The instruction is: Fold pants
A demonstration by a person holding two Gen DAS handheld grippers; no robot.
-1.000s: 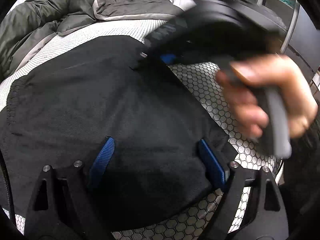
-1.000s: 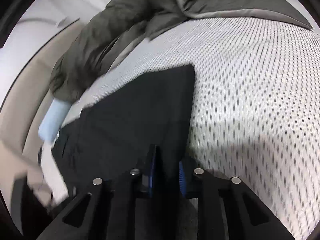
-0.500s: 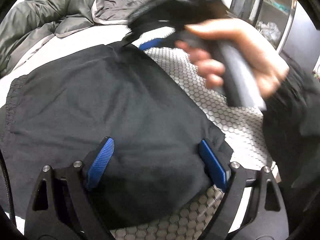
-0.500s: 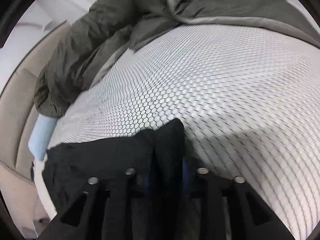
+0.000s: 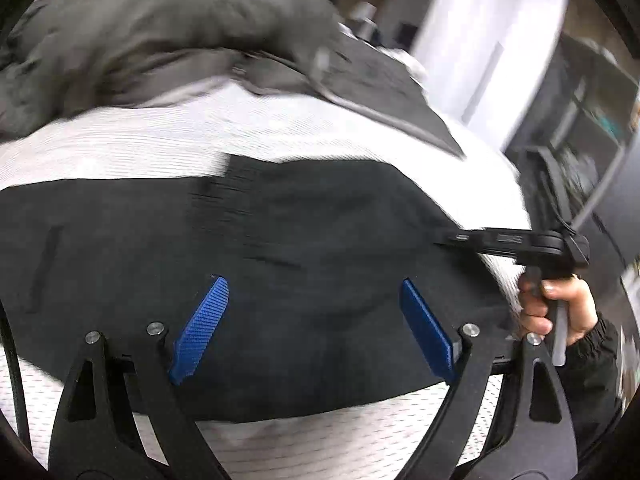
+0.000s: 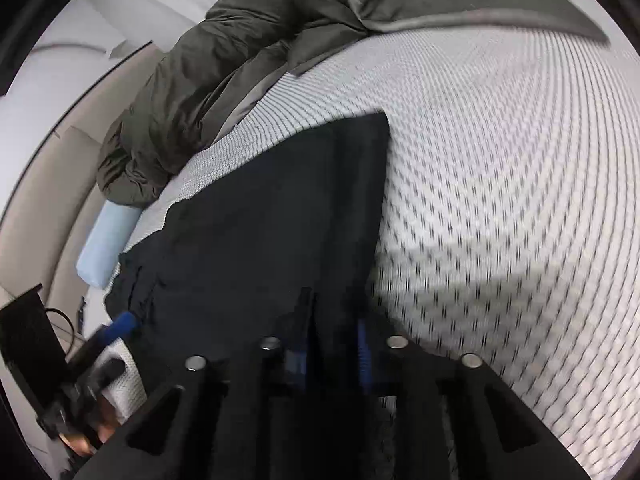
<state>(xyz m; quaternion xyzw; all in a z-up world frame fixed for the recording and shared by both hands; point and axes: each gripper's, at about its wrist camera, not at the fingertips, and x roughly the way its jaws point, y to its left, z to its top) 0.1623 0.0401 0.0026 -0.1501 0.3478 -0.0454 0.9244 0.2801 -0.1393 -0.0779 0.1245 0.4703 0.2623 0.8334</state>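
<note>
Black fabric pants lie on the white mesh mattress, mid-fold. Right gripper clamps their edge at six o'clock; left gripper gapes above them. Next: lay the edge flat, release.

One pants, two tongs, one duvet.

White mesh bed carries black pants, grey duvet.
</note>
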